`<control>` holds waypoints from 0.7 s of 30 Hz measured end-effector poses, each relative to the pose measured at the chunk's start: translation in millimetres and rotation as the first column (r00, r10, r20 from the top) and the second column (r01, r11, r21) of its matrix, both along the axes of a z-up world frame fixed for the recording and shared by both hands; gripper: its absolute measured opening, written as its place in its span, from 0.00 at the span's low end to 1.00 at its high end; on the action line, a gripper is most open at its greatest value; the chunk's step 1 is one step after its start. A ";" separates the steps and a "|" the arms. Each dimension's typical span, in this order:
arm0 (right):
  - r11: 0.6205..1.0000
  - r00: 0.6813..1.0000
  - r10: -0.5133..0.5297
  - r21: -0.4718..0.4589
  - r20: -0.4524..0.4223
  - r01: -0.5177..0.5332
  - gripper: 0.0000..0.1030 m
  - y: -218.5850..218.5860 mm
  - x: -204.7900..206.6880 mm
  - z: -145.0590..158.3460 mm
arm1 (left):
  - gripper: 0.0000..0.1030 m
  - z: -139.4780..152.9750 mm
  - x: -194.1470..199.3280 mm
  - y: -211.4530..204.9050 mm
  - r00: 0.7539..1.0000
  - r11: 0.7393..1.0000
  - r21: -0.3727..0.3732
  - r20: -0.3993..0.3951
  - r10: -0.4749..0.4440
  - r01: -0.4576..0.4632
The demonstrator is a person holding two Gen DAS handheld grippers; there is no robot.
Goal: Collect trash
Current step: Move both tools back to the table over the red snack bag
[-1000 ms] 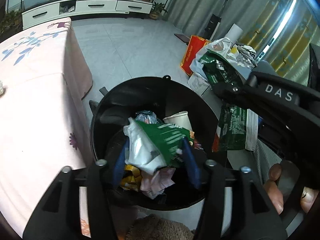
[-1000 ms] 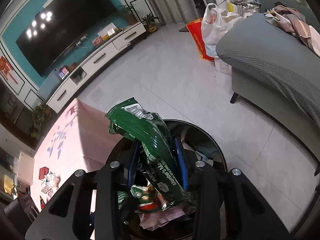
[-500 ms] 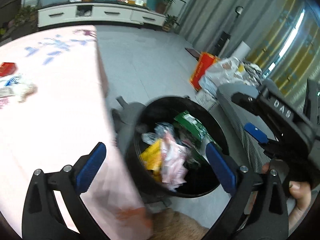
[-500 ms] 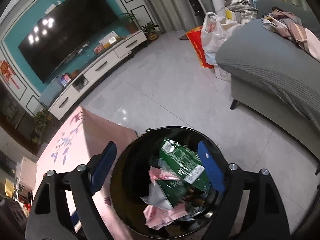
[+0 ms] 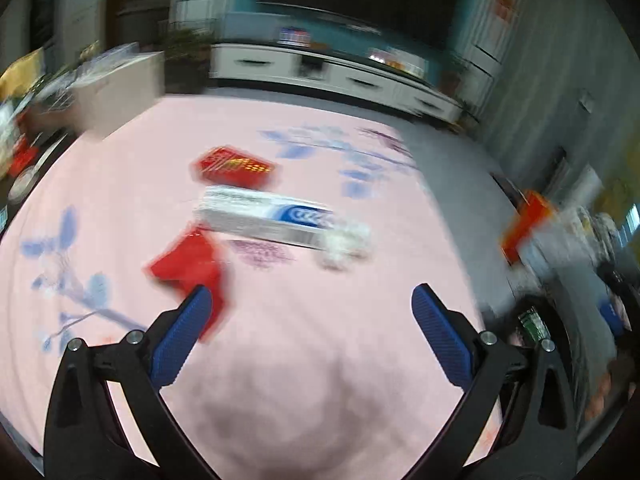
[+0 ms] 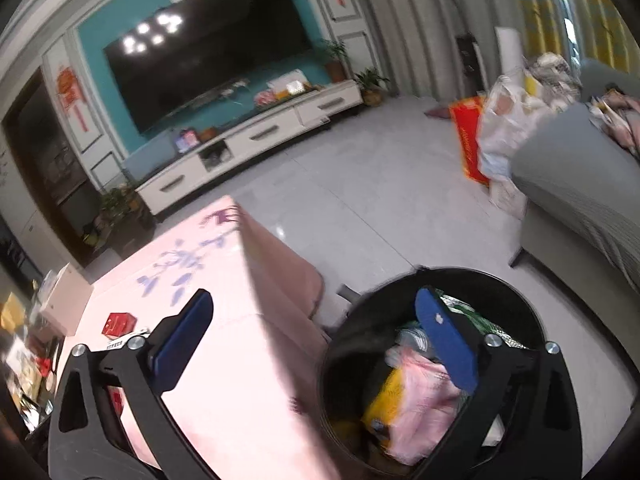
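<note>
My left gripper (image 5: 306, 328) is open and empty above the pink tablecloth (image 5: 280, 360). Ahead of it lie a red wrapper (image 5: 192, 264), a white and blue box (image 5: 268, 222), a red box (image 5: 234, 168) and a crumpled white scrap (image 5: 344, 246). The view is blurred. My right gripper (image 6: 312, 340) is open and empty, between the table edge and the black trash bin (image 6: 516, 292). The bin holds a pink wrapper (image 6: 420, 396), a yellow wrapper (image 6: 386, 400) and a green bag (image 6: 480, 320). The red box (image 6: 119, 323) also shows in the right wrist view.
A white TV cabinet (image 6: 256, 140) stands under the TV on the far wall. A grey sofa (image 6: 580, 184) is to the right, with bags and a red carton (image 6: 468, 140) beside it. Grey floor tiles (image 6: 360, 192) lie between table and sofa.
Both grippers opened and dropped their green bags into the bin. The left gripper then swung left from the bin over the table. The right gripper drew back and turned left toward the table edge.
</note>
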State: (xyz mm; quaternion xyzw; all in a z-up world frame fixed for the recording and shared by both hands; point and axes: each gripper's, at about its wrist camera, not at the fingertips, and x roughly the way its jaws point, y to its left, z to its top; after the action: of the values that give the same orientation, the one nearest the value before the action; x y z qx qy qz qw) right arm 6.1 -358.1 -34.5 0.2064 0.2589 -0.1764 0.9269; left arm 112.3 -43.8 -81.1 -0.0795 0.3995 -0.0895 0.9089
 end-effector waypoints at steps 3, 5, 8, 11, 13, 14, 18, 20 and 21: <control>0.995 0.995 0.096 -0.042 0.000 -0.095 0.97 37.2 21.5 -10.6 | 0.97 -14.2 21.4 30.6 0.993 0.996 0.037 -0.075 0.087 -0.085; 0.993 0.993 0.113 -0.041 -0.036 -0.114 0.97 59.0 35.5 -21.8 | 0.97 -19.8 22.5 50.6 0.991 0.995 0.002 -0.093 0.099 -0.099; 0.988 0.985 0.116 -0.083 -0.131 -0.127 0.97 85.0 55.0 -41.5 | 0.97 -21.3 23.1 66.7 0.986 0.990 -0.054 -0.109 0.124 -0.131; 0.973 0.968 0.155 -0.140 -0.196 -0.184 0.97 103.8 65.0 -57.1 | 0.97 -25.2 21.0 69.7 0.987 0.991 -0.052 -0.110 0.116 -0.122; 0.963 0.967 0.148 -0.192 -0.209 -0.189 0.97 112.5 65.6 -62.8 | 0.97 -28.2 20.9 74.7 0.987 0.992 -0.033 -0.113 0.118 -0.122; 0.956 0.967 0.126 -0.234 -0.223 -0.179 0.97 118.0 67.9 -65.2 | 0.97 -30.0 23.6 78.3 0.987 0.992 -0.028 -0.111 0.117 -0.121; 0.929 0.959 0.082 -0.327 -0.270 -0.172 0.97 130.1 72.6 -77.5 | 0.97 -35.9 26.5 90.9 0.984 0.989 -0.002 -0.099 0.149 -0.150; 0.927 0.955 0.094 -0.326 -0.283 -0.188 0.97 132.2 74.3 -81.4 | 0.97 -41.9 29.0 95.4 0.984 0.990 -0.021 -0.116 0.135 -0.138; 0.926 0.955 0.095 -0.327 -0.281 -0.188 0.97 132.9 73.8 -81.8 | 0.97 -45.0 30.2 96.9 0.984 0.991 -0.033 -0.126 0.126 -0.131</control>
State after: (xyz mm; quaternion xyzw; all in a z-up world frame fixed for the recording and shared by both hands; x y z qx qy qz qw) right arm 79.9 -225.2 -116.3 -0.0062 0.3569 -0.1773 0.9171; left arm 142.5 53.0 -126.1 -0.1289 0.4471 -0.0339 0.8845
